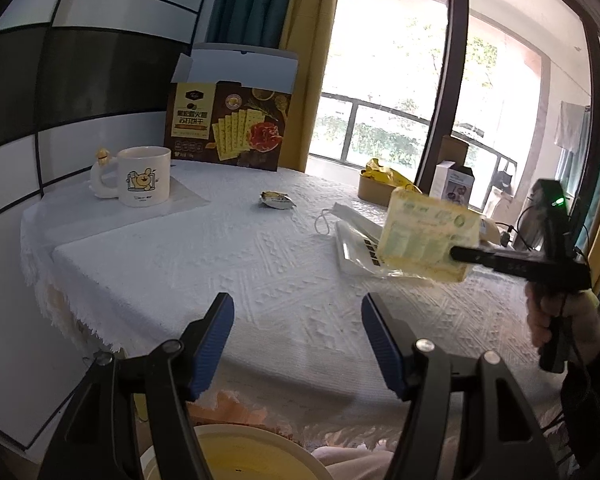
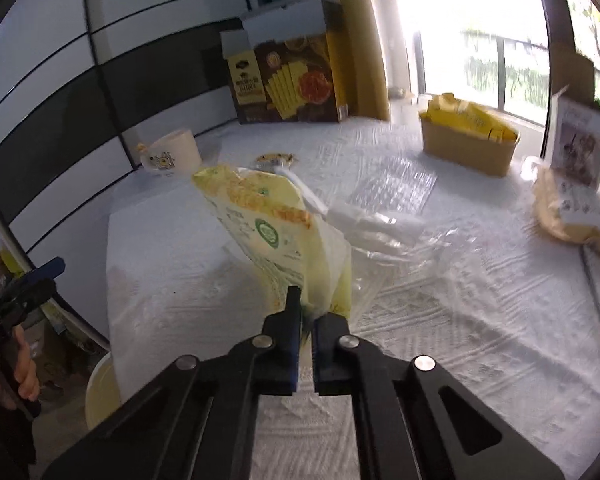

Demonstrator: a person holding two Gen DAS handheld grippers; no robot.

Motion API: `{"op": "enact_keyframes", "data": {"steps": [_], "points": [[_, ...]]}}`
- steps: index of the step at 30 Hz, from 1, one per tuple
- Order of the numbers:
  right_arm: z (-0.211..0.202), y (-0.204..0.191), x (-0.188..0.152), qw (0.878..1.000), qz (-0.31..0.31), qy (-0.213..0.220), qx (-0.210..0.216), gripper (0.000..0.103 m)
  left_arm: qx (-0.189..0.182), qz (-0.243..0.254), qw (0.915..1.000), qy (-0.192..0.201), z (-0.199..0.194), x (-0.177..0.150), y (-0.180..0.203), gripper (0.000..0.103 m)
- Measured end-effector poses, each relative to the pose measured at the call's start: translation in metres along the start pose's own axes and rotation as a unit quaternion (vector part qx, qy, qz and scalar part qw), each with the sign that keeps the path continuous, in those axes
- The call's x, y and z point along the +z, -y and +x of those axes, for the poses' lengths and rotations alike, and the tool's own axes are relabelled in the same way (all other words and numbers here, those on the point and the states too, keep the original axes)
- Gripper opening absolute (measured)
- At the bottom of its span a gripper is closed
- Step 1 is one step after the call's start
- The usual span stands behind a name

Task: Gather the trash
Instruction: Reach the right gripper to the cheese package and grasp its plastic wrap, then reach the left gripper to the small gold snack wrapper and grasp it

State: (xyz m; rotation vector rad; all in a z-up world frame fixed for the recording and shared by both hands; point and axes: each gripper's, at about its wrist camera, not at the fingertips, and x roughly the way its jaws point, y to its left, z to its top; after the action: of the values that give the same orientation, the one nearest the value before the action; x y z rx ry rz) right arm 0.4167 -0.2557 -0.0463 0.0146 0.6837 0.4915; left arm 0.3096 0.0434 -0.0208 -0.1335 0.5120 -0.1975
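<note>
My right gripper [image 2: 306, 312] is shut on the lower edge of a pale yellow-green snack bag [image 2: 268, 220], which hangs above the white tablecloth. In the left wrist view the same bag [image 1: 424, 236] is pinched by the right gripper [image 1: 456, 252] at the right. My left gripper [image 1: 298, 308] stands open over the table's near edge with nothing between its fingers. A small crumpled wrapper [image 1: 277, 200] lies mid-table. Clear plastic packaging [image 2: 392, 216] lies behind the bag. A yellow bin [image 1: 252, 452] sits below the near edge.
A mug [image 1: 144, 176] and an opened cracker box [image 1: 236, 124] stand at the back left. At the back right are a tan container with yellow packets [image 2: 468, 144] and a white carton [image 2: 578, 144]. A bagged bread-like item [image 2: 572, 216] lies far right.
</note>
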Motion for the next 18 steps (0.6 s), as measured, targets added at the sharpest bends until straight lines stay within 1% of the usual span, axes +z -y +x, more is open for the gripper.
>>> {"op": "enact_keyframes", "data": {"steps": [4, 9, 14, 18], "points": [[-0.038, 0.006, 0.002, 0.999, -0.007, 0.037, -0.019, 0.003, -0.005, 0.012, 0.9999, -0.003, 0.004, 0.003, 0.011, 0.067], [-0.074, 0.022, 0.005, 0.996, -0.001, 0.072, -0.045, 0.003, -0.015, 0.027, 0.9995, -0.012, 0.022, 0.011, 0.029, 0.067], [-0.09, 0.041, 0.006, 0.994, 0.004, 0.092, -0.066, 0.003, -0.024, 0.042, 0.9986, -0.02, 0.048, 0.024, 0.043, 0.067], [-0.088, 0.056, 0.013, 0.993, 0.014, 0.083, -0.08, 0.003, -0.019, 0.059, 0.9972, -0.041, 0.078, 0.045, 0.05, 0.067]]}}
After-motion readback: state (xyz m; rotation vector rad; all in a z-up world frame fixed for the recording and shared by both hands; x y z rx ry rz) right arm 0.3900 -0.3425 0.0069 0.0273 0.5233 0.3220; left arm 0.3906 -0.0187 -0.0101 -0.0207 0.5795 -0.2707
